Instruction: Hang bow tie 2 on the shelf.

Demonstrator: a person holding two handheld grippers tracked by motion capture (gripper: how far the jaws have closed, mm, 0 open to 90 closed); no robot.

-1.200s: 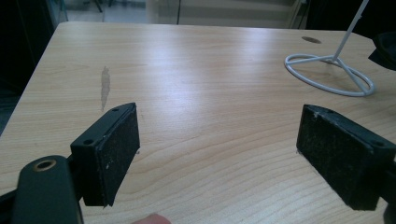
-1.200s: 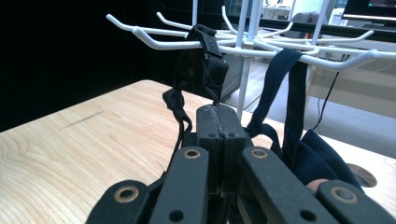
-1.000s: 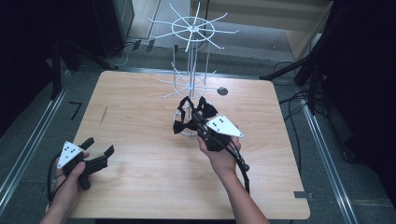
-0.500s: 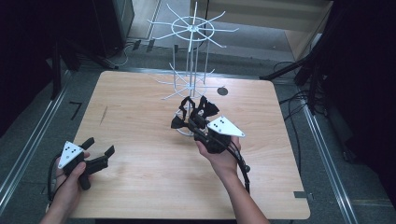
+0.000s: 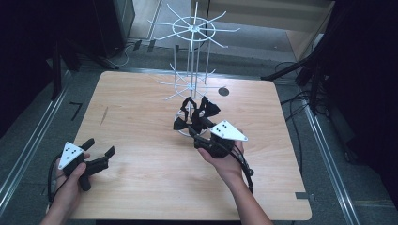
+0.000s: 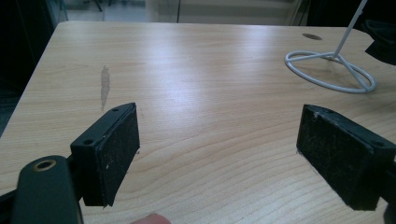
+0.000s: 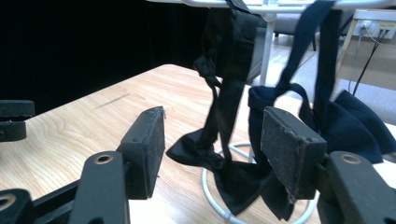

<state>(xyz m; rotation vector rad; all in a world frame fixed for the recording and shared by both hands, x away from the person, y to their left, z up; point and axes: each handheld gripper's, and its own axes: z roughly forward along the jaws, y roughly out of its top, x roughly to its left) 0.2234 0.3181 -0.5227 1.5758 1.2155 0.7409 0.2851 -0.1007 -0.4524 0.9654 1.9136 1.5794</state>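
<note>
Right gripper (image 5: 199, 133), frame centre: jaws just opening, pads clear, black fabric bow ties (image 7: 233, 135) between them, hanging on white wire rack (image 5: 190, 84). Withdraw straight back, avoid snagging straps. Left gripper (image 5: 99, 151), lower left: wide open, empty.

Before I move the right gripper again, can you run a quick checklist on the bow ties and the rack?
1. right gripper jaws just opened, nothing pinched between pads: ok.
2. bow ties hanging by straps from the white wire rack: ok.
3. Rack upright, ring base flat on table: ok.
4. left gripper open, empty, resting away from rack: ok.
5. Straps fully hooked on the arm: cannot tell.
</note>
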